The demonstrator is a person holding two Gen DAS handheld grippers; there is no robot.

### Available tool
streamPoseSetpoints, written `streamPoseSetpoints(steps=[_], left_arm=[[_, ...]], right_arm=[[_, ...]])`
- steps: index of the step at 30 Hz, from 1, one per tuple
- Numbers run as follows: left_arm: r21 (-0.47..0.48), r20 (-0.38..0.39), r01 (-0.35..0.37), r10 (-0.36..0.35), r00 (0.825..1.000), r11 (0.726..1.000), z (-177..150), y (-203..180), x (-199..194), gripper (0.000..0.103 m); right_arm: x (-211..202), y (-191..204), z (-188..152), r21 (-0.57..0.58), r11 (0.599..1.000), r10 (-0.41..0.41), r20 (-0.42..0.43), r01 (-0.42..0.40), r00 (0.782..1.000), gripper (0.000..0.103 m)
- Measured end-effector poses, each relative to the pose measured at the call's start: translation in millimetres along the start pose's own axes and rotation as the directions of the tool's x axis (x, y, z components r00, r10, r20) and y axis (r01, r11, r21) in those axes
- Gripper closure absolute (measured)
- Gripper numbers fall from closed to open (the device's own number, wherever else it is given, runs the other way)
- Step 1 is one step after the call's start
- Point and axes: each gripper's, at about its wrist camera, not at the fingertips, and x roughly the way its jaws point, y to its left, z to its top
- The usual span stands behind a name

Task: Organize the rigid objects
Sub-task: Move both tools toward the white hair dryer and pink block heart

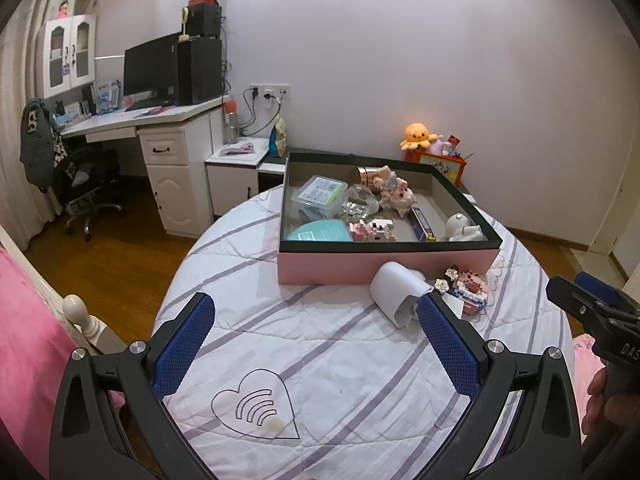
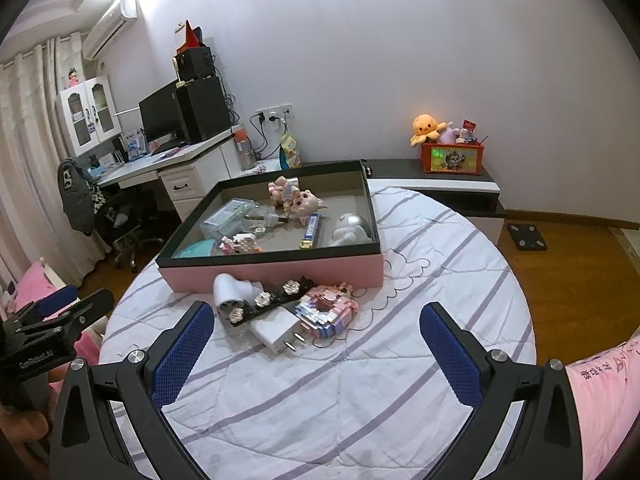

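A pink box with a black rim (image 1: 384, 266) (image 2: 280, 272) stands on the round striped table and holds several small toys and cases. In front of it lie a white cup on its side (image 1: 394, 290) (image 2: 228, 290), a black strip with flowers (image 2: 266, 300), a white charger plug (image 2: 276, 332) and a pink brick model (image 2: 328, 312) (image 1: 472, 294). My left gripper (image 1: 316, 320) is open and empty, near the white cup. My right gripper (image 2: 316, 330) is open and empty, just short of the loose items.
The table's striped cloth (image 1: 320, 360) shows a heart print near me. A white desk with a monitor (image 1: 160, 68) and a chair stand at the left. A low cabinet with an orange toy box (image 2: 452, 158) stands behind. Wooden floor surrounds the table.
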Motion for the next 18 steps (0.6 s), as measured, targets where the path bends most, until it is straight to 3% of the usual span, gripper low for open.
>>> streamPoseSetpoints(steps=[8,18], left_arm=[[0.026,-0.072,0.007,-0.006,0.997,1.0,-9,-11,33,0.0],[0.138,-0.166,0.015,0.008,0.986,0.99,-14,-40,95,0.0]], right_arm=[[19,-8,-7,0.005,1.0,-0.015,-0.058,0.015,0.998,0.0],[48,-21,-15,0.016,0.999,-0.035,-0.139,0.038,0.99,0.0]])
